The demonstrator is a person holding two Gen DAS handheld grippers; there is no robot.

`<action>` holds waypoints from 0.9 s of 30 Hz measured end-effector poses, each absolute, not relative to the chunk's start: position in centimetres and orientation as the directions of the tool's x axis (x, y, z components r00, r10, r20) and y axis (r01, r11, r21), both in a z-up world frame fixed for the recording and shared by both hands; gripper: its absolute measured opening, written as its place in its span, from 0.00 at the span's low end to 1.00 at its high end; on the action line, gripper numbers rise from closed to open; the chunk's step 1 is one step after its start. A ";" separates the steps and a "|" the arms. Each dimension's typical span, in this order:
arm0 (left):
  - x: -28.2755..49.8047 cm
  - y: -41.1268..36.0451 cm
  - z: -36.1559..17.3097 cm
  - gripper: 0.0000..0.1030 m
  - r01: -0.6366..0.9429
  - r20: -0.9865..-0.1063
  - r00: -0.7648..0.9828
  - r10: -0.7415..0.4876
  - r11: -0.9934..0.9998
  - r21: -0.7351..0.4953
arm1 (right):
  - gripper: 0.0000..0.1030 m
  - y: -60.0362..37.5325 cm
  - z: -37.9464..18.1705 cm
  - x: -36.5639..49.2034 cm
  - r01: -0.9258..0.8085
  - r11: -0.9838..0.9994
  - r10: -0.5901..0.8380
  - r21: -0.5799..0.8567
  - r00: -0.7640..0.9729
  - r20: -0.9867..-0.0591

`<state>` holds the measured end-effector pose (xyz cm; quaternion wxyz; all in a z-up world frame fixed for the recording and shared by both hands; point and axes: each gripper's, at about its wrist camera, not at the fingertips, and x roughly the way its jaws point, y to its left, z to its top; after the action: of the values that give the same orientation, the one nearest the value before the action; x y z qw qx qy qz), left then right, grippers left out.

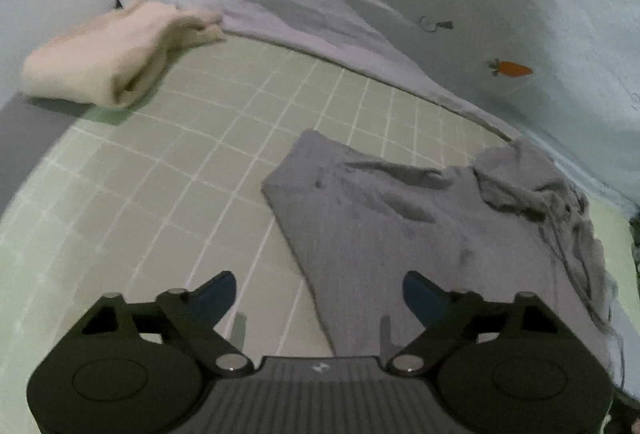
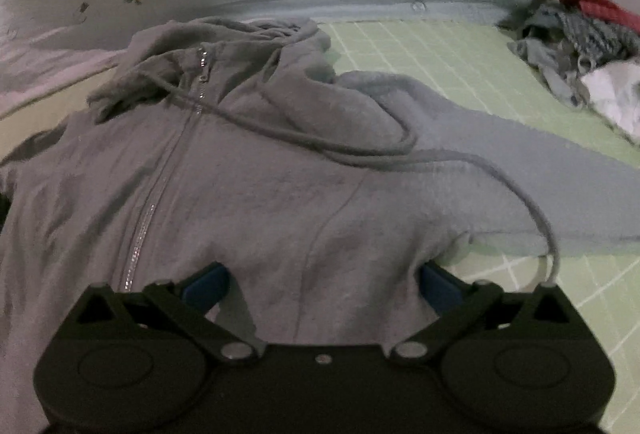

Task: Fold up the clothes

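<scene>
A grey zip-up hoodie [image 2: 256, 170] lies flat on the green grid mat [image 2: 460, 46], zipper [image 2: 160, 178] up, hood bunched at the far side and one sleeve [image 2: 500, 162] stretched to the right. Its drawstring [image 2: 516, 190] trails across the chest. My right gripper [image 2: 324, 284] is open and empty just above the hoodie's lower body. In the left wrist view the hoodie [image 1: 400, 226] lies to the right. My left gripper [image 1: 320, 294] is open and empty over its left edge and the mat [image 1: 180, 162].
A folded beige garment [image 1: 108, 54] lies at the mat's far left corner. A pile of mixed clothes [image 2: 580, 46] sits at the far right. A pale bedsheet with a carrot print [image 1: 512, 69] surrounds the mat.
</scene>
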<state>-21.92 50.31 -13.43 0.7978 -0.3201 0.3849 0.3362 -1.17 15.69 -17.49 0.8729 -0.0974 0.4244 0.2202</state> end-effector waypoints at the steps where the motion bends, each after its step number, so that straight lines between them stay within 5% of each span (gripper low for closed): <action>1: -21.4 50.9 -14.0 0.84 -0.781 -0.834 0.481 0.271 0.564 -0.267 | 1.00 15.7 -17.5 -1.3 -0.468 0.884 0.298 0.010 0.546 -0.783; 3: -20.5 52.1 -15.2 0.84 -0.781 -0.844 0.481 0.238 0.553 -0.290 | 1.00 15.8 -17.5 -1.7 -0.464 0.886 0.290 -0.002 0.557 -0.778; 6: -19.4 53.0 -16.4 0.70 -0.795 -0.854 0.467 0.231 0.532 -0.291 | 1.00 15.9 -17.6 -1.8 -0.447 0.894 0.283 0.002 0.563 -0.777; 7: -19.1 53.0 -16.3 0.54 -0.795 -0.849 0.466 0.249 0.539 -0.278 | 1.00 15.9 -17.6 -1.7 -0.444 0.896 0.284 0.006 0.562 -0.777; 8: -18.9 52.9 -16.2 0.23 -0.796 -0.850 0.456 0.264 0.547 -0.257 | 1.00 15.9 -17.6 -1.7 -0.443 0.896 0.284 0.008 0.562 -0.777; 9: -18.6 52.9 -16.0 0.11 -0.798 -0.852 0.444 0.279 0.555 -0.234 | 1.00 15.9 -17.6 -1.6 -0.441 0.897 0.285 0.008 0.565 -0.775; 20: -20.1 50.6 -8.6 0.04 -0.772 -0.693 0.382 0.612 0.623 0.124 | 1.00 15.9 -17.8 -1.7 -0.437 0.899 0.294 0.012 0.582 -0.758; 27: -15.5 46.7 -12.2 0.06 -0.581 -0.800 0.520 0.298 0.810 -0.077 | 1.00 15.7 -17.9 -1.7 -0.439 0.898 0.299 0.016 0.585 -0.754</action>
<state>-15.46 46.66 -12.18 0.8551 -0.1701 0.4169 0.2569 -1.75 15.71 -17.89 0.8861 -0.0860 0.4050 0.2083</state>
